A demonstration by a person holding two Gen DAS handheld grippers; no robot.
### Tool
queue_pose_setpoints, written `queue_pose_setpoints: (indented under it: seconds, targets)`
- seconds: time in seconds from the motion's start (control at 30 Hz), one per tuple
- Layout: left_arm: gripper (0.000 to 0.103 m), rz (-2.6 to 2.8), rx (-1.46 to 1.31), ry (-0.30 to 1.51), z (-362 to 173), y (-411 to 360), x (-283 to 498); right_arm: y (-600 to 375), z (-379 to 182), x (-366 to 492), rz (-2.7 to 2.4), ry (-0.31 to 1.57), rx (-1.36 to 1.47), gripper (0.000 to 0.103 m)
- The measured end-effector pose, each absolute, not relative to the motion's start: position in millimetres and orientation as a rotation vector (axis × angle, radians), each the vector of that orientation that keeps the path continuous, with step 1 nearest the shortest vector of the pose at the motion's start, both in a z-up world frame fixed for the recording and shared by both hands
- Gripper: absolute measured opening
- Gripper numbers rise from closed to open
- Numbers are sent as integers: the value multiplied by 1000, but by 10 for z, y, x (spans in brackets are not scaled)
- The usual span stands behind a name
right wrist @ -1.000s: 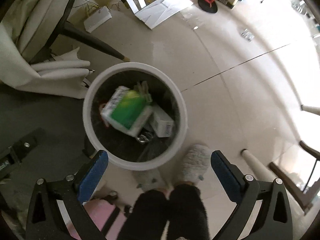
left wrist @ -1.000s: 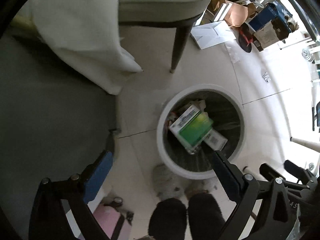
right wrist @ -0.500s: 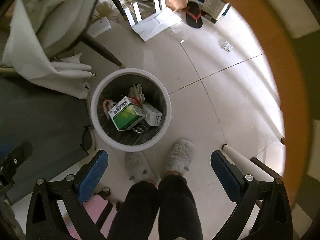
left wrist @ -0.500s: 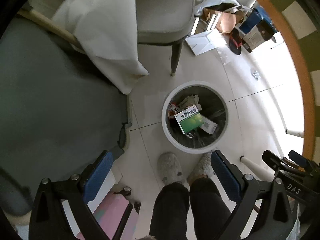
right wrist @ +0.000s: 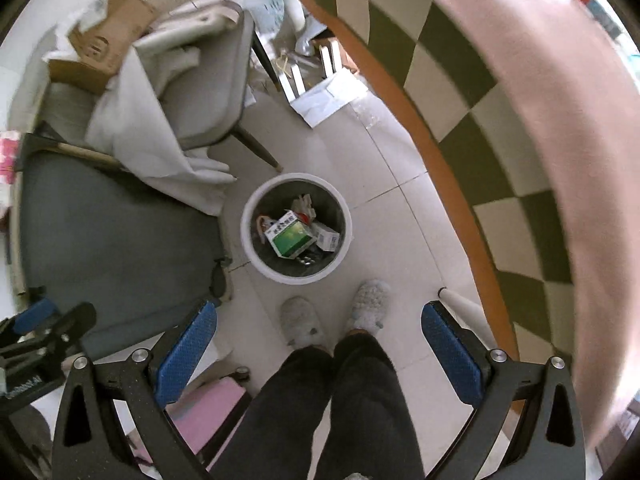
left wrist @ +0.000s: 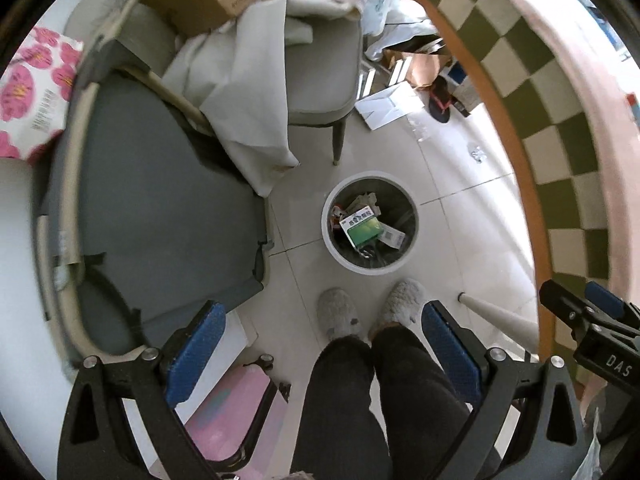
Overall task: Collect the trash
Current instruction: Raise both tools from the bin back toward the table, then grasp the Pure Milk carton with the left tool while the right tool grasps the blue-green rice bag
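Observation:
A white round trash bin (left wrist: 335,254) (right wrist: 256,256) stands on the tiled floor far below both grippers. Inside it lie a green and white box (left wrist: 362,227) (right wrist: 290,234), a smaller white box (left wrist: 392,236) (right wrist: 328,237) and other scraps. My left gripper (left wrist: 324,350) is open and empty, held high above the floor. My right gripper (right wrist: 318,346) is open and empty too, at about the same height. The right gripper's body shows at the right edge of the left wrist view (left wrist: 592,328).
A grey chair (left wrist: 316,64) (right wrist: 204,92) draped with white cloth stands behind the bin. A grey seat (left wrist: 160,200) is on the left. A checkered tabletop with a wooden rim (left wrist: 532,92) (right wrist: 460,100) curves on the right. The person's slippered feet (left wrist: 338,312) stand before the bin. A pink stool (left wrist: 236,412) is below.
Both grippers have risen well away from the bin, which now looks much smaller. The checkered tabletop and the cluttered chair have come into view.

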State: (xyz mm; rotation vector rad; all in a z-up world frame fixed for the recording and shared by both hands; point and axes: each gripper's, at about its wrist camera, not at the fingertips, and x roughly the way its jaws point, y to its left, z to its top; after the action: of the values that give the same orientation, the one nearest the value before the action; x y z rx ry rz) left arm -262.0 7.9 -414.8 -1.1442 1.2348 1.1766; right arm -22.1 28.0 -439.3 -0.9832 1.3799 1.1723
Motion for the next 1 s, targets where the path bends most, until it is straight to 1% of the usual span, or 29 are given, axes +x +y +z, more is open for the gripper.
queue_pose_setpoints:
  seconds: [0.3,0.5,0.63,0.67,0.77,0.9,1.0]
  targets:
    - [100,1170,-1048,1172,-3308,33,-2543,57,-3434,-153,1208,1367,-889,103]
    - [100,1158,-908,1105,-2808,346,-2075,105,-2892,325,1168,1387,-714,103]
    - [101,1109,-783,1076,-2480,655,-1336,179,-2582,959,1095,1354,-622,103]
    - [103,1094,-767,1068,-2435,709,-1168,195,-2518,1171,1074,1348,-606,103]
    - [103,1028,-735,1056,-2342,966,-411,243,-2414,1784,990,1317,-608,103]
    - [103,955,-725,1080,-2359,1318,575,377,-2428,2853,850,1286,-675,103]
    - [103,892,-796,1117,-2520,1691,1446,550,-2514,3673,774,1286,-718,103]
